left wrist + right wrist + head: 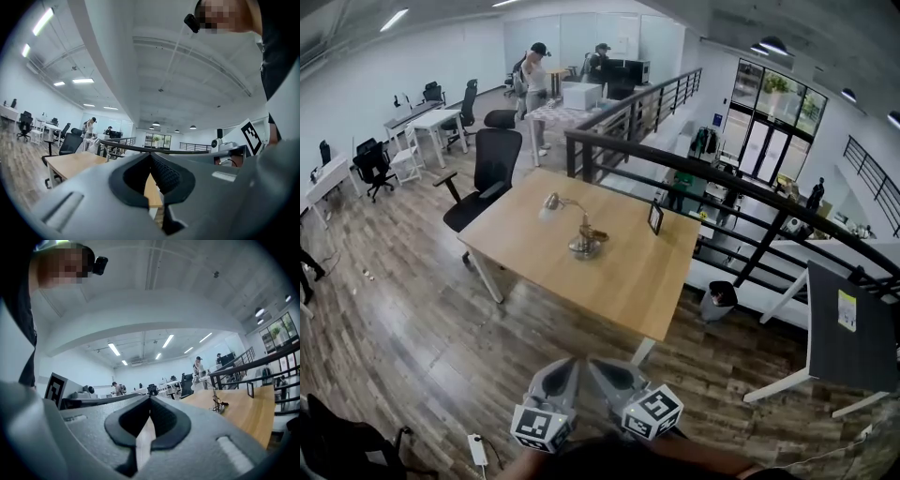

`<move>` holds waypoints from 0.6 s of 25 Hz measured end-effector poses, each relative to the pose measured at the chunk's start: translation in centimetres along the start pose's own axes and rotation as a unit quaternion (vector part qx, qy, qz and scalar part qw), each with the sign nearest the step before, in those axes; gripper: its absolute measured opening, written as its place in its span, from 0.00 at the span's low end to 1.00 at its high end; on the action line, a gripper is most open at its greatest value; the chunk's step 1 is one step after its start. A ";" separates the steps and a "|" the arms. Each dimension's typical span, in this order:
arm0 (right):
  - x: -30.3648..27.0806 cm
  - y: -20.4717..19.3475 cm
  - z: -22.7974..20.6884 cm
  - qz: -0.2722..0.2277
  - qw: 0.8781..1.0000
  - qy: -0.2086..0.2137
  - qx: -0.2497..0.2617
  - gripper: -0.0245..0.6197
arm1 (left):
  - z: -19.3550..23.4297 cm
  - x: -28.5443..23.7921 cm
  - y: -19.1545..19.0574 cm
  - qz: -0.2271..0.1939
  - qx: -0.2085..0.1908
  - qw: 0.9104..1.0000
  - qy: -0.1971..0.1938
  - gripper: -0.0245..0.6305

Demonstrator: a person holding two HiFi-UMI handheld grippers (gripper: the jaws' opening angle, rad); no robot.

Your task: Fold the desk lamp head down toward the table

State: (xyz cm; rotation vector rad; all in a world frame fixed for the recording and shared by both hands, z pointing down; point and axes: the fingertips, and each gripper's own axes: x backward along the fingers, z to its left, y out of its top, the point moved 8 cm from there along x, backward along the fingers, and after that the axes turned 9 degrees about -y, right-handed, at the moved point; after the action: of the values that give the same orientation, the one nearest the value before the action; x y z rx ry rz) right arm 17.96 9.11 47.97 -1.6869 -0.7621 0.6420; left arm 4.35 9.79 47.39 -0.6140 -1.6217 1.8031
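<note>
Left gripper [566, 367] is held off the desk's [628, 281] near corner, jaws closed tip to tip with nothing between them. Right gripper [600, 367], just beside it, is likewise closed and empty. Desk lamp [583, 234] is seen standing near the desk's middle, head raised toward the far left edge, well apart from both grippers.

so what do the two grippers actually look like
The left gripper and the right gripper are both pale grey, wedge-shaped shells that taper to a point. Black ribbed pads line the inside of the jaws. Each gripper carries a cube with black-and-white square markers. The person wears a dark top.
</note>
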 end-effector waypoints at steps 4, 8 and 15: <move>-1.4 0.1 -2.0 0.004 1.000 0.003 -0.006 0.04 | 1.1 -1.8 -0.1 0.008 0.003 1.000 0.009 0.04; -3.7 0.0 -3.6 0.006 1.000 0.007 -0.006 0.04 | 3.3 -3.6 -0.4 0.009 0.011 1.000 0.012 0.04; -9.6 0.4 -5.6 0.009 1.000 -0.010 -0.004 0.04 | 9.5 -6.6 -0.2 0.002 0.016 1.000 -0.011 0.04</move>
State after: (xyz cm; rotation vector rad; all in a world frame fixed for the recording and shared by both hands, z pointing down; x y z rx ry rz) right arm 16.05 -1.72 49.13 -1.6988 -0.7648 0.6706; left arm 2.26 -1.59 48.45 -0.5856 -1.6043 1.8398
